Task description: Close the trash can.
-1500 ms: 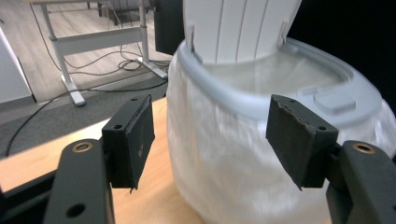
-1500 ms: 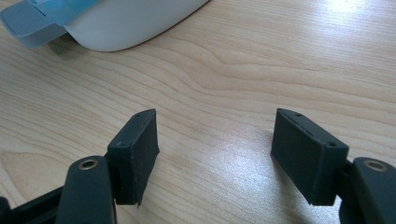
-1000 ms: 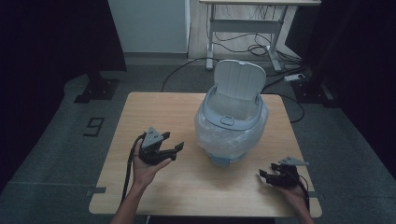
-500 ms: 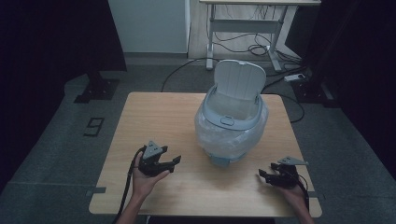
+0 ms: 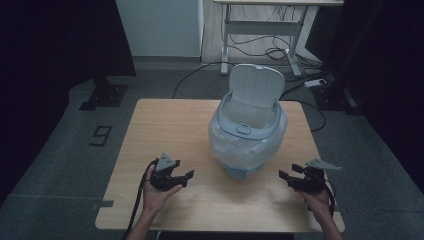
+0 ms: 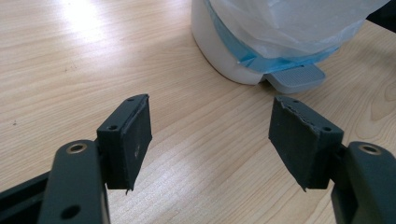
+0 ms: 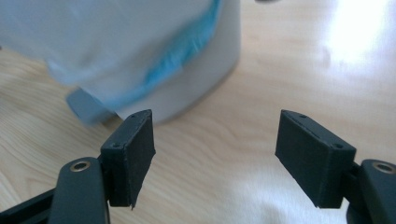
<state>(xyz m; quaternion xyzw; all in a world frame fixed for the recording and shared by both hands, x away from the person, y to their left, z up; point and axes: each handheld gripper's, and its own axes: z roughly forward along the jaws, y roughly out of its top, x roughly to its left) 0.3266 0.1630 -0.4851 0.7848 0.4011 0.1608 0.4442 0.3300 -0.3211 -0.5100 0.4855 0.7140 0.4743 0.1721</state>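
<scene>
A pale grey pedal bin (image 5: 247, 130) stands right of the middle of the wooden table (image 5: 165, 120). Its lid (image 5: 256, 90) is raised, and a clear bag with a blue band (image 6: 289, 23) lines it. The bin's pedal (image 6: 296, 77) points toward the front edge. My left gripper (image 5: 186, 178) is at the front left, open and empty, aimed at the bin's base (image 6: 224, 51). Near the front right, my right gripper (image 5: 285, 180) is open. Its jaws have just been opening a little further with nothing between them. It faces the bin (image 7: 205, 60) and pedal (image 7: 86, 107).
Behind the table, a desk with a metal frame (image 5: 280, 20) stands over loose cables (image 5: 265, 50) and a power strip (image 5: 317, 82). A black stand base (image 5: 102, 95) and a floor marker (image 5: 100, 135) lie to the left. Bare tabletop stretches left of the bin.
My left gripper has come down toward the table's front. The right gripper has lifted slightly. The bin has not moved.
</scene>
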